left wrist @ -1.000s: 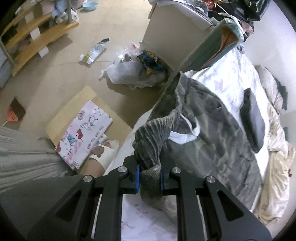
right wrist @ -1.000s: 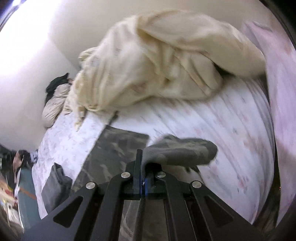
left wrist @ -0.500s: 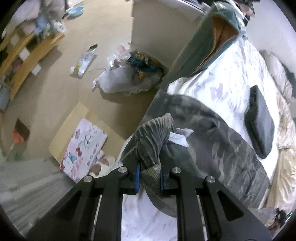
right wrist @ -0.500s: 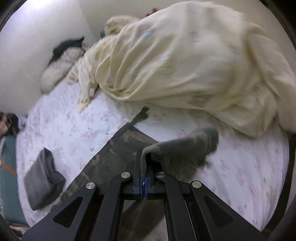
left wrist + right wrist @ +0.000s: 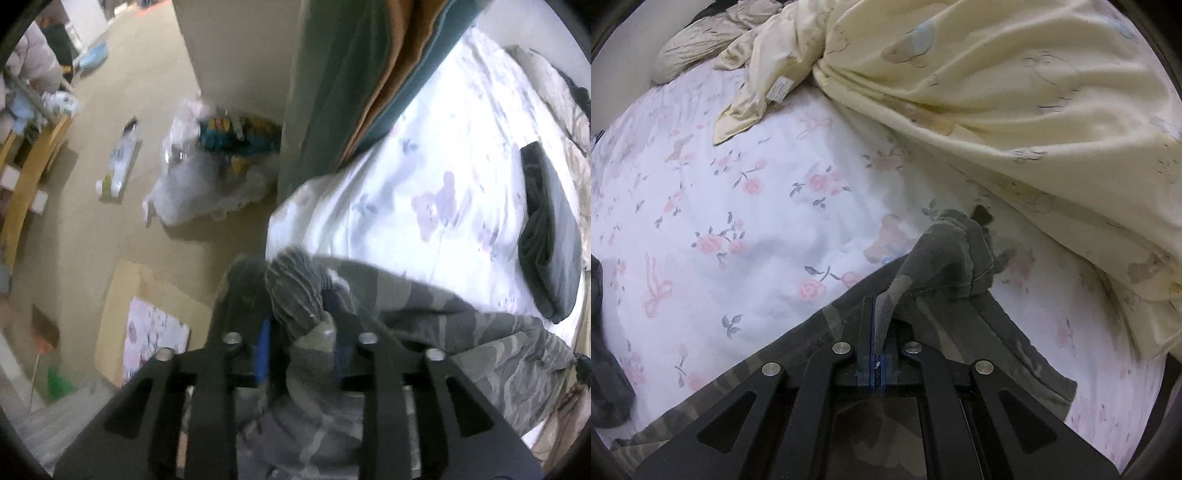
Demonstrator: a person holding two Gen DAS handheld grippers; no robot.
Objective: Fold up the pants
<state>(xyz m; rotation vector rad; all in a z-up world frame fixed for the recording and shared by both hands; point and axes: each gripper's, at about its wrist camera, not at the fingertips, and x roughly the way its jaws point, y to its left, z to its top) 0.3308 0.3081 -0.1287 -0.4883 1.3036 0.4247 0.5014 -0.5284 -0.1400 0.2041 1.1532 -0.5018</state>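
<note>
The camouflage pants [image 5: 480, 332] lie across the floral bed sheet [image 5: 424, 173]. My left gripper [image 5: 301, 347] is shut on their ribbed grey waistband [image 5: 295, 288] at the bed's edge near the floor. My right gripper [image 5: 878, 325] is shut on a grey ribbed cuff [image 5: 945, 251] of the pants [image 5: 775, 376], held low over the sheet [image 5: 738, 184] beside the yellow quilt. The fabric under both grippers is partly hidden by the fingers.
A folded dark grey garment [image 5: 550, 236] lies on the sheet to the right. A bunched yellow quilt [image 5: 1015, 110] fills the bed's far side. A green and orange cover [image 5: 351, 74] hangs at the bed's end. Bags [image 5: 207, 177] and cardboard [image 5: 147, 325] lie on the floor.
Both grippers have moved down and forward with the pants. The waistband now sits lower, at the bed's edge. The cuff has come down close to the sheet near the quilt.
</note>
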